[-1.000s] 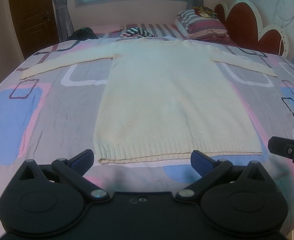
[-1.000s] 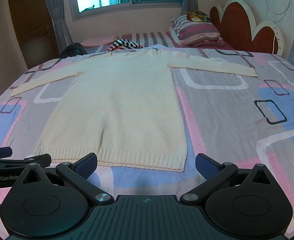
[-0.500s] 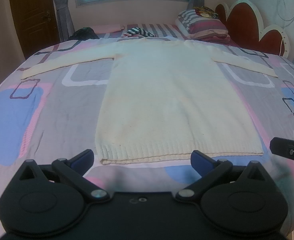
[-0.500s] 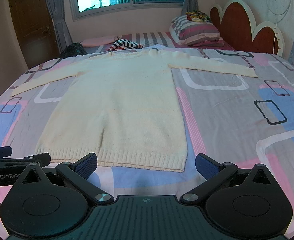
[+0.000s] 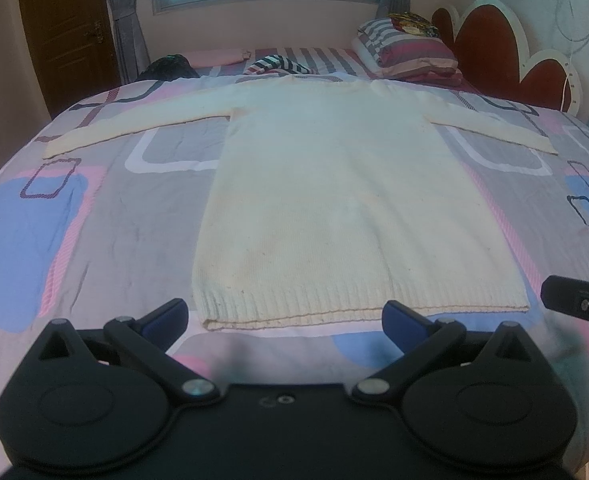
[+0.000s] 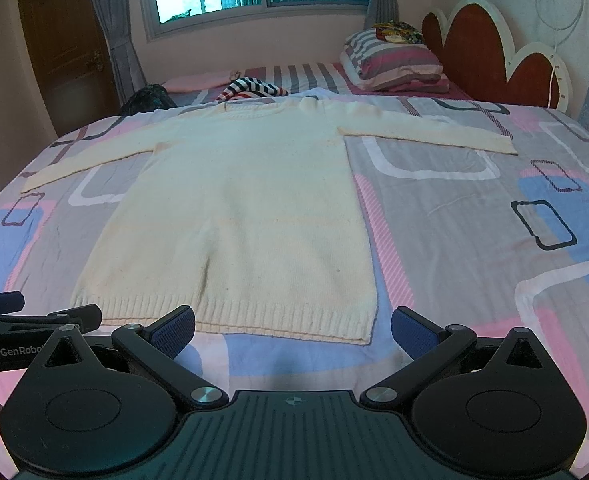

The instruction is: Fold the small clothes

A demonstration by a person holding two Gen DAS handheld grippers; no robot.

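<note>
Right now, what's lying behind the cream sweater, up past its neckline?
Just past the cream sweater neckline lies a striped garment, its near part covered by the collar. Farther right, folded striped bedding sits by the headboard.

txt: "GenRobo" (cut off) | on left tool [image 6: 34, 322] | else none legible

Bed [image 5: 94, 216], patterned cover in grey, blue, pink. Lying on it: cream sweater [image 5: 346, 208], flat, sleeves outspread; striped garment [image 5: 278, 65] past the collar; dark bundle [image 5: 170, 67]; folded striped bedding [image 5: 410, 52] near headboard.
</note>
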